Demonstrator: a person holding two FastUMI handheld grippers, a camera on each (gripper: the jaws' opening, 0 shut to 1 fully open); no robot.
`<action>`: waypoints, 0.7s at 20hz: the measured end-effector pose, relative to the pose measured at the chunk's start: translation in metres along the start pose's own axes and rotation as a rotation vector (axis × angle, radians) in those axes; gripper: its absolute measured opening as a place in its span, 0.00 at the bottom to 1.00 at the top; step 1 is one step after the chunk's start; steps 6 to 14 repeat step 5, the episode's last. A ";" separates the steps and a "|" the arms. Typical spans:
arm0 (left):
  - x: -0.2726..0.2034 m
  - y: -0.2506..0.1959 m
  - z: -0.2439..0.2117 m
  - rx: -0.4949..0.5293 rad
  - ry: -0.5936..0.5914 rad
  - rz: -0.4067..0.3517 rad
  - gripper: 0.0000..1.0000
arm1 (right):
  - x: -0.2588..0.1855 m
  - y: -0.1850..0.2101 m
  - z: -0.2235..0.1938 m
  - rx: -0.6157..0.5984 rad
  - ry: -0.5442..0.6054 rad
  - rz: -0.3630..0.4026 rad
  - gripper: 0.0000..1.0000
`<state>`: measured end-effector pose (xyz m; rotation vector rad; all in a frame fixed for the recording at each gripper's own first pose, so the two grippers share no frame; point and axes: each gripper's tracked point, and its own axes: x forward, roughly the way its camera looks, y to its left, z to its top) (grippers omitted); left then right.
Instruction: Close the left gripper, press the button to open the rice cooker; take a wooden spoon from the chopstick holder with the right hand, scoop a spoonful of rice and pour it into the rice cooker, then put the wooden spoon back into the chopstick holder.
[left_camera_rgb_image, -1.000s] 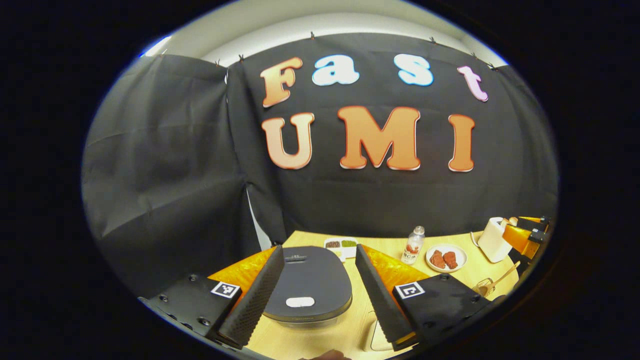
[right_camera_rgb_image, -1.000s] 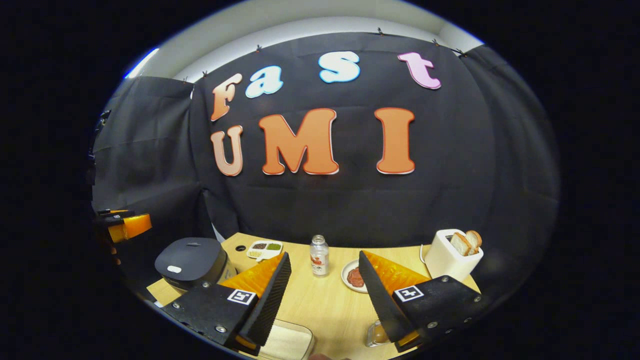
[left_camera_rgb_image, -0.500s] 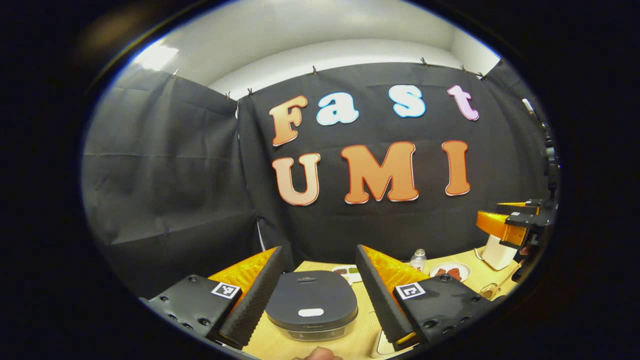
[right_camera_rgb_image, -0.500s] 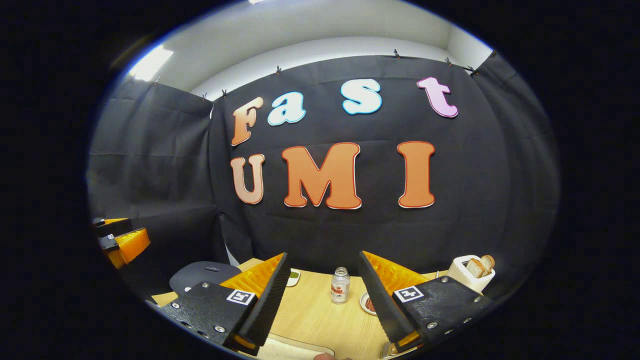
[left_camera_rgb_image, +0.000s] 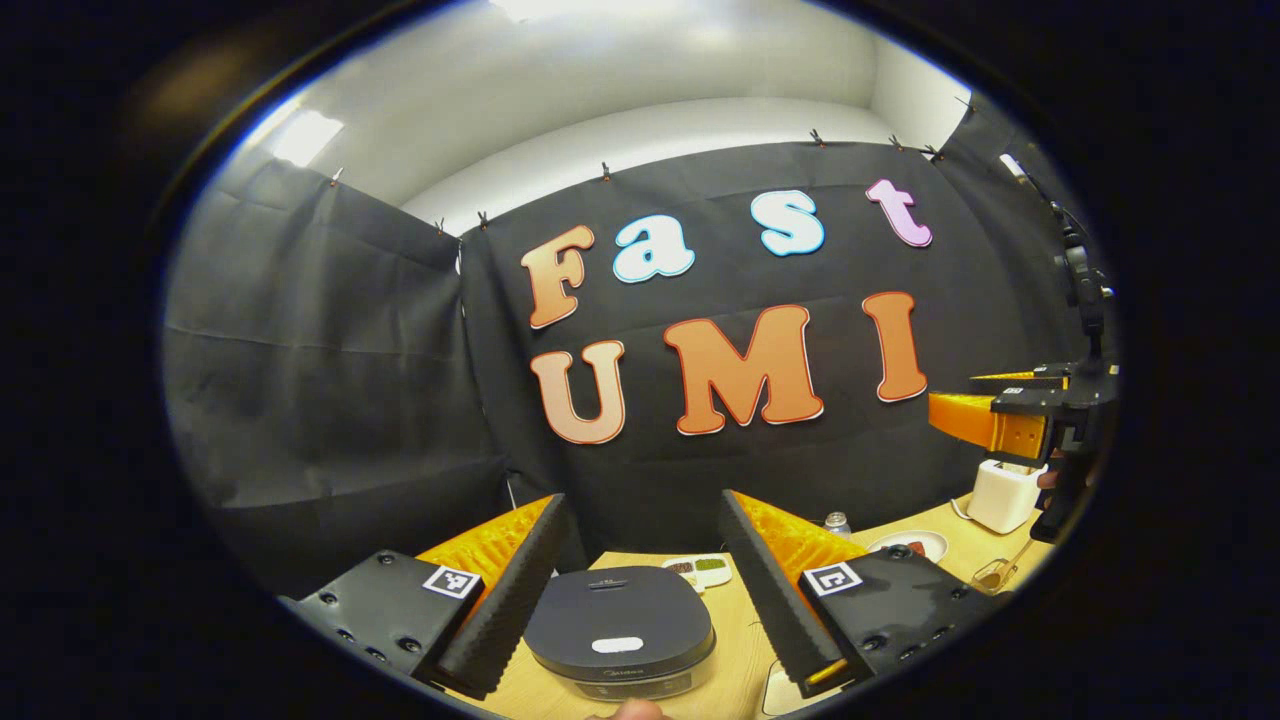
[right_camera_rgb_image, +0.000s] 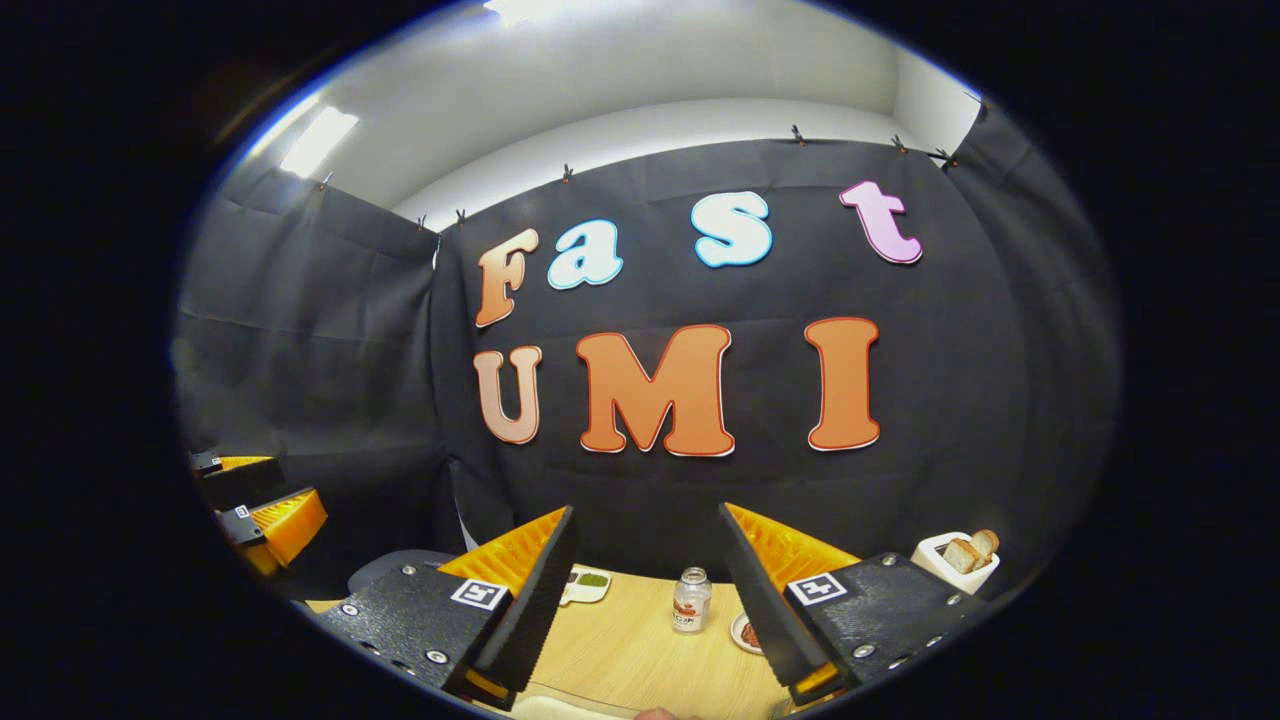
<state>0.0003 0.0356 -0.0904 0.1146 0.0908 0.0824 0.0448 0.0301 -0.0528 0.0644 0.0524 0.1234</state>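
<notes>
Matt dark rice cooker (left_camera_rgb_image: 620, 622), pale wood-look table (right_camera_rgb_image: 620, 650)

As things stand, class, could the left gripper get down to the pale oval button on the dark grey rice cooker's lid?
Probably yes. The left gripper hangs open above the rice cooker, whose lid is down, and nothing lies between the fingers and the pale oval button. It should shut first.
</notes>
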 end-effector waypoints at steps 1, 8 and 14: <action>0.000 0.002 0.004 -0.007 -0.006 0.006 0.99 | 0.001 0.000 0.001 0.004 -0.004 0.001 0.87; -0.008 -0.006 0.002 -0.020 -0.004 -0.003 1.00 | 0.001 0.000 0.000 0.007 0.000 -0.004 0.87; -0.008 -0.006 0.002 -0.020 -0.004 -0.003 1.00 | 0.001 0.000 0.000 0.007 0.000 -0.004 0.87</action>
